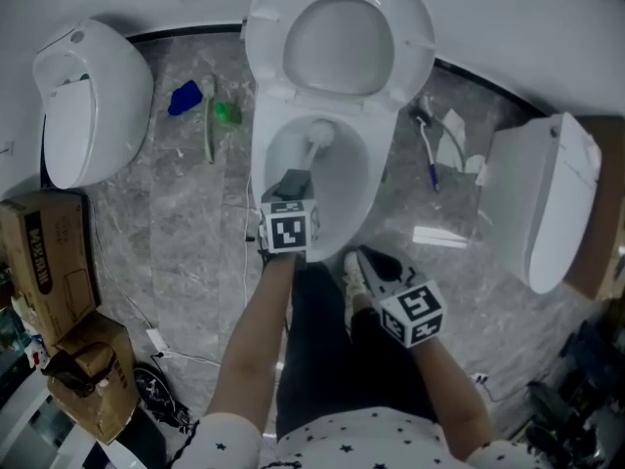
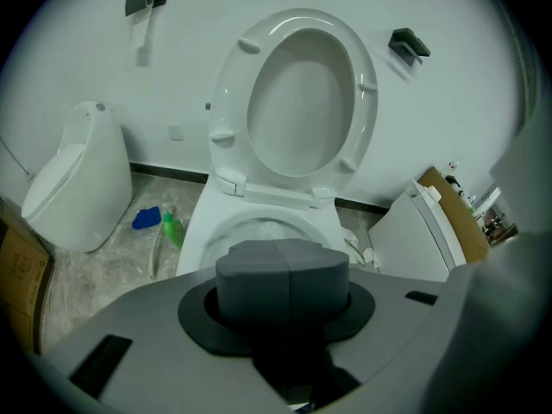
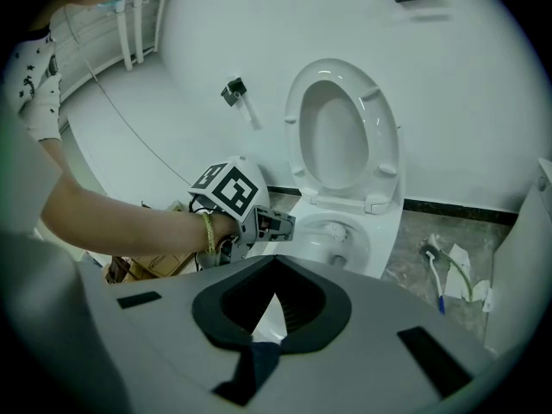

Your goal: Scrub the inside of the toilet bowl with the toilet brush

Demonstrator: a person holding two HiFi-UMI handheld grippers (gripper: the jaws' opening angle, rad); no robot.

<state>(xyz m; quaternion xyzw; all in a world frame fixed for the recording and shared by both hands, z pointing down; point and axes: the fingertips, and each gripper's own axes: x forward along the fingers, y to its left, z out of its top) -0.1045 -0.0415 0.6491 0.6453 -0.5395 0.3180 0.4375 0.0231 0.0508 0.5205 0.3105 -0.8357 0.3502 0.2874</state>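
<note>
1. The toilet bowl (image 1: 258, 149) sits at the upper middle of the head view. It is glossy white ceramic, an oval basin with a rounded rim. Its raised seat (image 1: 415, 42) is a smooth white ring tipped back toward the wall.
2. The toilet brush (image 1: 318, 135) is inside the bowl. Its white head lies near the back wall of the basin, and its pale handle runs down the frame into the left claw.
3. The left claw (image 1: 293, 182) is clamped on that handle above the front half of the basin. In the left gripper view its matte dark grey pads (image 2: 250, 274) press together along a straight seam.
4. The right claw (image 3: 274, 304) has its jaws apart in a narrow wedge-shaped gap with nothing between them. In the head view it hovers at lower middle, just off the bowl's front rim and clear of it.
5. The floor (image 1: 186, 223) is grey and veined like stone. A blue object (image 1: 184, 98) and a green object (image 1: 227, 113) lie on it at upper left, beside the bowl.
6. Strips of bare floor run along both sides of the bowl.
7. A rounded white ceramic fixture (image 1: 93, 96) stands well apart at left, and another (image 1: 547, 203) at right. A cardboard box (image 1: 44, 262) sits at the lower left edge.
</note>
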